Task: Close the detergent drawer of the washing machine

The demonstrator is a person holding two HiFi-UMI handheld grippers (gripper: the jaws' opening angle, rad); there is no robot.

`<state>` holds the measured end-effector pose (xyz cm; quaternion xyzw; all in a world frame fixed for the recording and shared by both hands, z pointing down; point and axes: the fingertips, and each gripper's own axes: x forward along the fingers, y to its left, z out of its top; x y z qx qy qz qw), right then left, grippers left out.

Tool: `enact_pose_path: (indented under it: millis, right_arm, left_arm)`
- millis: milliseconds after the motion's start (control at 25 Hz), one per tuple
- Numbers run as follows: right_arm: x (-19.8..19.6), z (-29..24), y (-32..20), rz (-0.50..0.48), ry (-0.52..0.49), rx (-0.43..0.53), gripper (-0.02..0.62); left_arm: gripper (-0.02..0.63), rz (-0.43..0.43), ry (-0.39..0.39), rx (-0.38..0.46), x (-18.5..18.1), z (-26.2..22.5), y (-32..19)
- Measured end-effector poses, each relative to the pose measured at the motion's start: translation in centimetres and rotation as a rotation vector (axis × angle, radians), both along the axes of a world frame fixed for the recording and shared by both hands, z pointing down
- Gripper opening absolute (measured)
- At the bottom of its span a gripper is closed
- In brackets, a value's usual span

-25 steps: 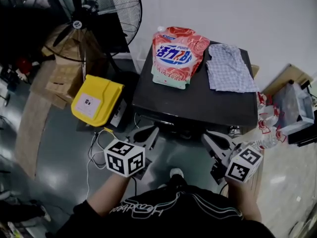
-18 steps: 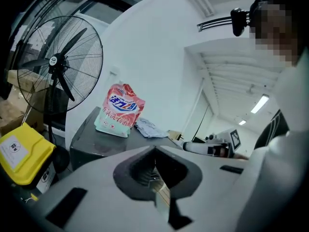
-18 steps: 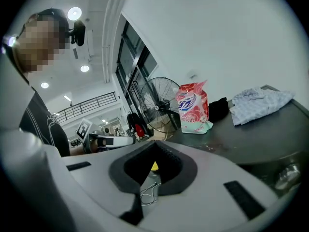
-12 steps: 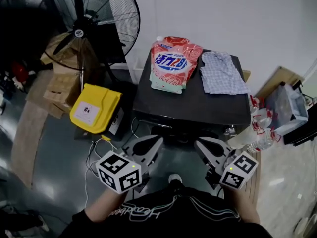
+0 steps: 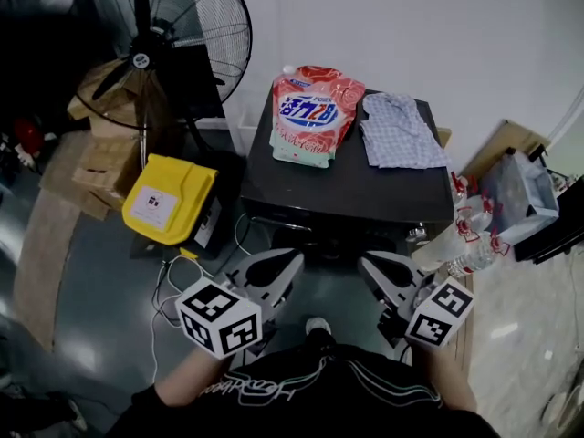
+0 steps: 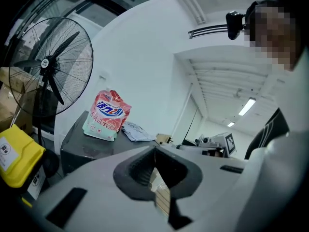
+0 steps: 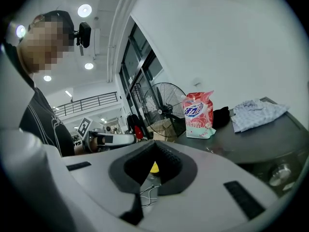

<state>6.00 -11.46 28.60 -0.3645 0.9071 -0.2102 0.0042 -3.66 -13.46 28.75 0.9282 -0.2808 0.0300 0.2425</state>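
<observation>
The dark washing machine (image 5: 351,185) stands in the middle of the head view, seen from above. Its front face lies in shadow and I cannot make out the detergent drawer there. A knob (image 7: 279,174) shows on the front in the right gripper view. My left gripper (image 5: 278,267) and right gripper (image 5: 376,270) hover side by side just short of the machine's front edge, touching nothing. Both are shut with nothing between the jaws, as the left gripper (image 6: 155,151) and right gripper (image 7: 154,146) show in their own views.
A pink detergent pouch (image 5: 315,115) and a checked cloth (image 5: 401,133) lie on the machine's top. A standing fan (image 5: 146,53) and a yellow box (image 5: 169,199) are to the left, and cables (image 5: 173,276) trail on the floor. Plastic bottles (image 5: 465,245) and bags crowd the right.
Both grippers have dropped lower in the head view and drawn a little closer together. The machine has slid slightly up and left in the view. Both stay shut.
</observation>
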Motion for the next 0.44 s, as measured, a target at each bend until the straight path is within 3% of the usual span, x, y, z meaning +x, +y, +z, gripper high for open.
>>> enact_pose_path:
  millis: [440]
  right_arm:
    - [0.1,1.0,0.7,0.009,-0.007,-0.022,0.026]
  left_arm:
    - [0.025,0.008,-0.012,-0.024,0.2,1.1,0.4]
